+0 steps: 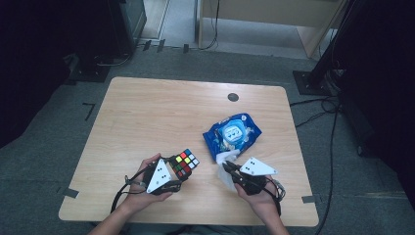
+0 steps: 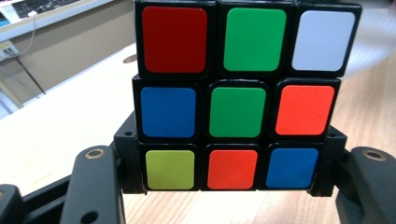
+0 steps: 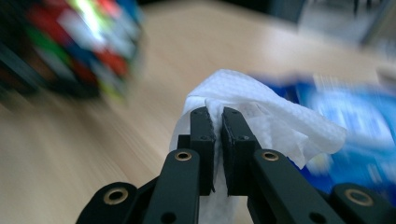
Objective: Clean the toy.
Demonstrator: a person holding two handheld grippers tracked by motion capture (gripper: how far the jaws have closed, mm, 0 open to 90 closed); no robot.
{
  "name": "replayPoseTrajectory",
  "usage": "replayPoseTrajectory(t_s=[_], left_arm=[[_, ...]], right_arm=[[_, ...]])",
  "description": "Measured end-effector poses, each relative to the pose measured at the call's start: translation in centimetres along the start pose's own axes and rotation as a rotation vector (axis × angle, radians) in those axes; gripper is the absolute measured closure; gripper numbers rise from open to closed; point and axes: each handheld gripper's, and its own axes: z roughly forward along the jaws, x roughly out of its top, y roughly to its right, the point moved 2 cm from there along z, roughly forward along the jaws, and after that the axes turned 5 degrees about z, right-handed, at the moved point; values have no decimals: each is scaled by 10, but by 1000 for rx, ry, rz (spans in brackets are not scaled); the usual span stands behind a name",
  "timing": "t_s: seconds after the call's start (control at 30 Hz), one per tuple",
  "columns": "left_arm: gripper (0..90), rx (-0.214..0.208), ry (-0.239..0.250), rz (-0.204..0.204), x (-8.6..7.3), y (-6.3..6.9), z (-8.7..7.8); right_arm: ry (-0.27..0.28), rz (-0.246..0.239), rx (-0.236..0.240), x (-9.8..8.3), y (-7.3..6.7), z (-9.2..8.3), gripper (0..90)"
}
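Table (image 1: 147,107) first, since it's the biggest thing going: light wood, rounded corners, with a small dark round cap (image 1: 233,97) set near the far edge. Next down in size is the blue wipes pack (image 1: 232,134), lying flat right of centre with its lid side up, and a bit of white tissue pokes out of its near end. Then the cube (image 1: 184,163), a scrambled 3x3 held up off the wood near the front, left of the pack. The left gripper (image 1: 177,169) has it clamped, jaws pressed against two opposite sides of the bottom layer; from the left gripper view the cube (image 2: 237,98) faces the camera dead on, red-green-white along the top row, blue-green-orange in the middle, yellow-orange-blue at the bottom. Smallest is the wipe (image 1: 226,171), a crumpled white sheet just in front of the pack. The right gripper (image 1: 229,169) has its jaws nearly together and pinching a fold of it, and in the right gripper view the wipe (image 3: 261,116) bunches up over and around the tips, with the cube a colourful blur off to the upper left.
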Motion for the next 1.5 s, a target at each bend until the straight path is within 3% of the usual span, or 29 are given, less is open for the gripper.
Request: replayPoseTrajectory(t_s=[0.07, 0.13, 0.33, 0.4, 0.63, 0.73, 0.87, 1.03, 1.1, 1.27, 1.5], left_arm=[[337, -14, 4, 6, 2, 4, 1], [337, -26, 8, 15, 4, 8, 2], [337, -65, 18, 36, 10, 22, 6], [337, -73, 20, 41, 11, 26, 7], [337, -84, 31, 45, 14, 30, 6], [337, -84, 41, 44, 16, 29, 4], [337, -88, 48, 48, 18, 29, 3], [338, -84, 49, 58, 17, 28, 2], [337, -79, 52, 50, 17, 26, 2], [337, -76, 50, 37, 15, 24, 2], [337, -78, 58, 27, 17, 24, 1]], right_arm=[[134, -14, 64, 19, -22, -11, 850], [205, -30, 103, 31, -40, -16, 849], [262, -3, 235, 41, -70, -9, 847], [259, -14, 237, 40, -75, -4, 848], [227, 8, 230, 32, -73, 12, 846], [223, -8, 182, 31, -68, 12, 845], [214, 33, 133, 28, -53, 14, 843], [159, 69, 36, 19, -33, 17, 843], [166, 94, 25, 18, -28, 16, 844], [245, 80, 77, 29, -39, 2, 843], [331, 40, 220, 44, -72, -11, 843]])
